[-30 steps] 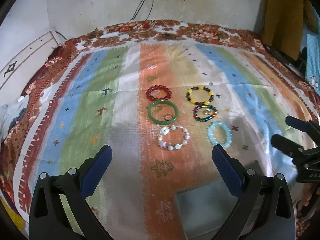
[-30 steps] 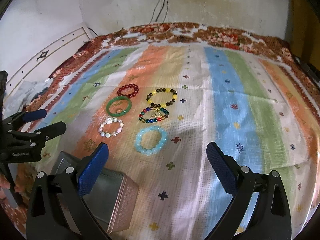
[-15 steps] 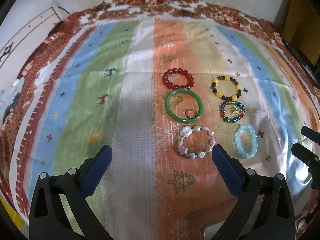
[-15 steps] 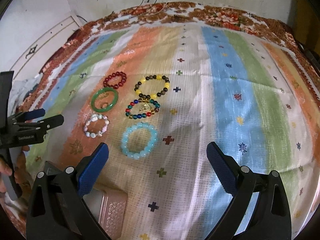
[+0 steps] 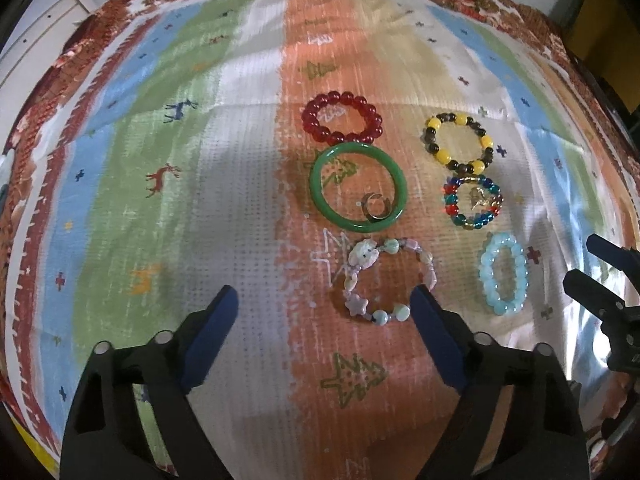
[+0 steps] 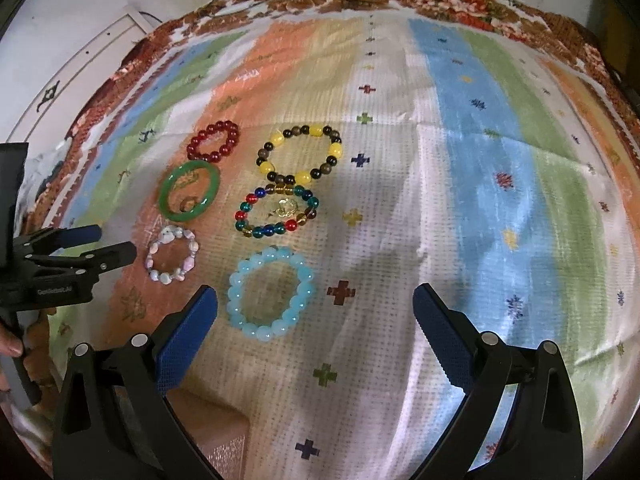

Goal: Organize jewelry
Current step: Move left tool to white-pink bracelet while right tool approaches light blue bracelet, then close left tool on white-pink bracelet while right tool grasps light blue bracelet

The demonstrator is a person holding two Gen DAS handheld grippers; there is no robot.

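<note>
My left gripper (image 5: 324, 300) is nearest the pastel charm bracelet (image 5: 386, 282), just off its right finger; jaws apart, narrowing, holding nothing; right gripper (image 6: 314, 300) gapes too.

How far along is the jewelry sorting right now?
Done: nothing visibly; all six bracelets lie on the striped cloth, from the red bead bracelet to the light blue one. In hand: nothing; the left gripper, whose jaws have just been closing, stands open with the pastel charm bracelet just beyond its right fingertip. The right gripper is open. Left: every piece, presumably into the box.
</note>
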